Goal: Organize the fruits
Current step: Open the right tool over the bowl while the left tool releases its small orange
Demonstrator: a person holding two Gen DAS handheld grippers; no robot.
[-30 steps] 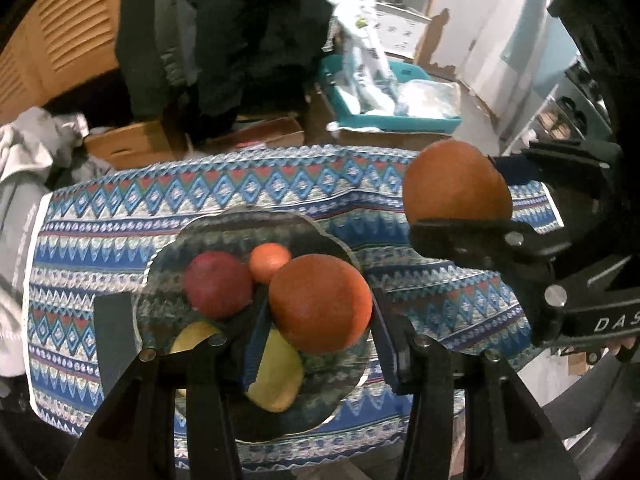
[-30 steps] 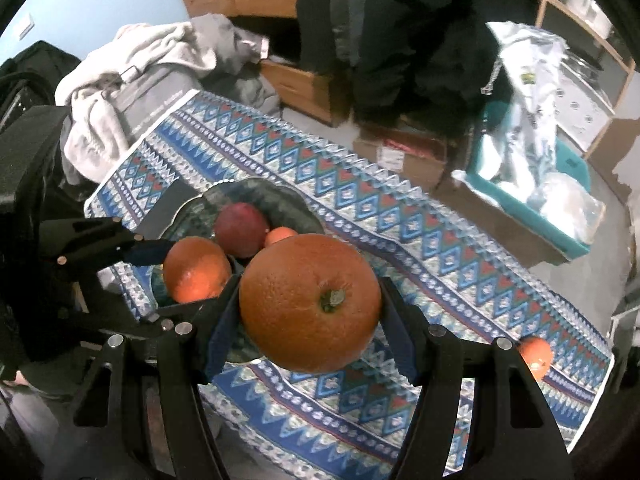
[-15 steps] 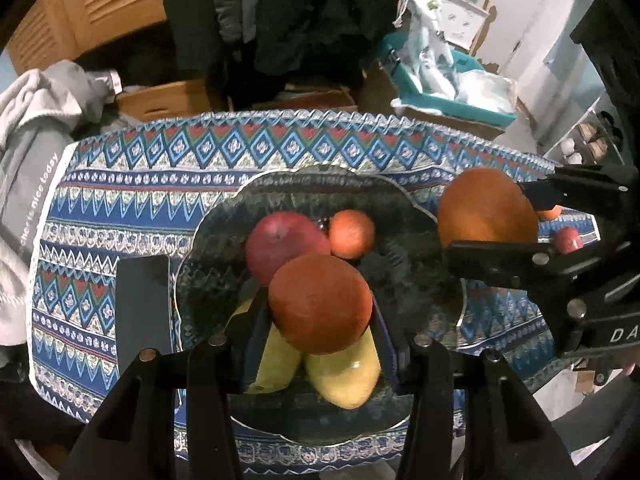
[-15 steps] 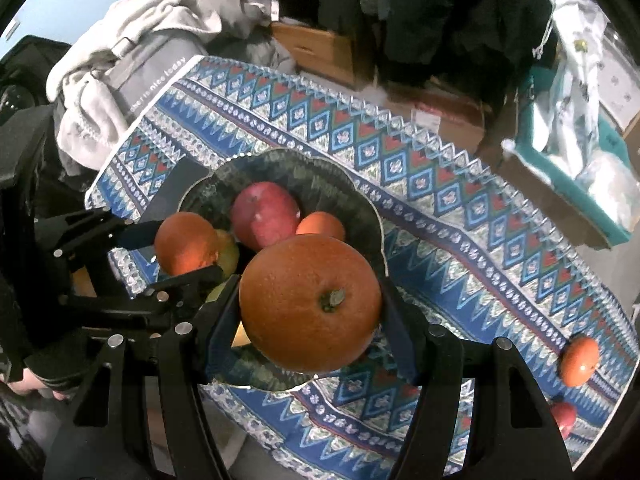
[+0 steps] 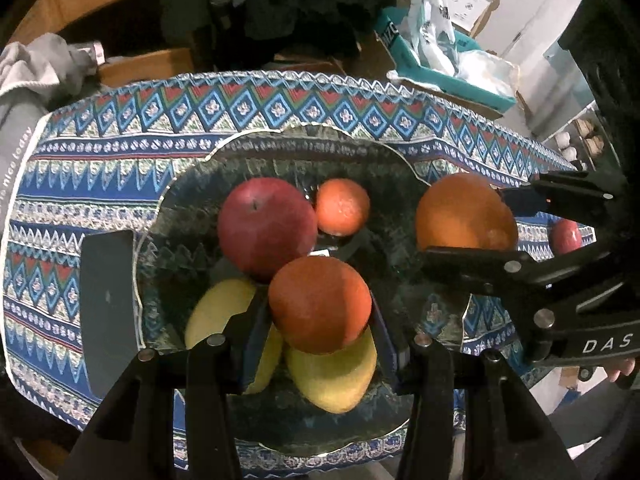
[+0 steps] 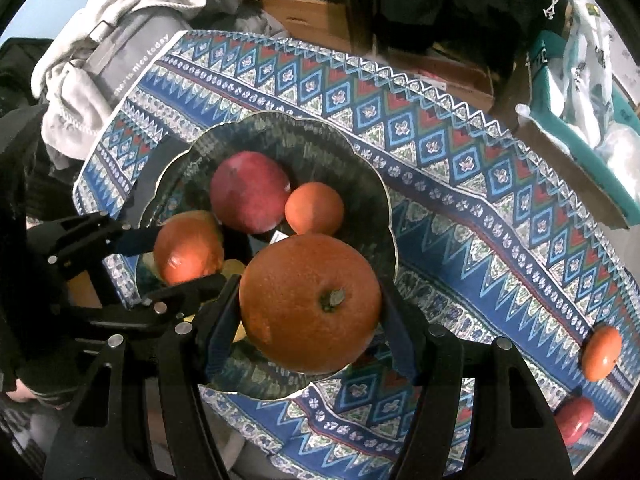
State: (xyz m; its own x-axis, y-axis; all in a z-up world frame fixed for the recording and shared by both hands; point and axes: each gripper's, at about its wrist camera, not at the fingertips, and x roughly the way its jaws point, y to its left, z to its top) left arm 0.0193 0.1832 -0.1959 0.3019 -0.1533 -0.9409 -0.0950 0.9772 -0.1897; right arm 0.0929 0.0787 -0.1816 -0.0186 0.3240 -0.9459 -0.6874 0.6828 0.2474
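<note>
Oranges are riding in both tongs over the bowl (image 5: 192,184): the left gripper (image 5: 320,312) clamping the smaller orange (image 5: 320,304), the right gripper (image 6: 310,308) the bigger orange (image 6: 310,304). Next, probably, lowering beside the apple (image 5: 266,228) and releasing.

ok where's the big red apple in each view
Left wrist: the apple lies in the bowl, upper left of centre, just above the orange held by the left gripper.
Right wrist: the apple sits left of centre in the bowl, above both held oranges.
Shared landmark: the small orange touching its right side.
</note>
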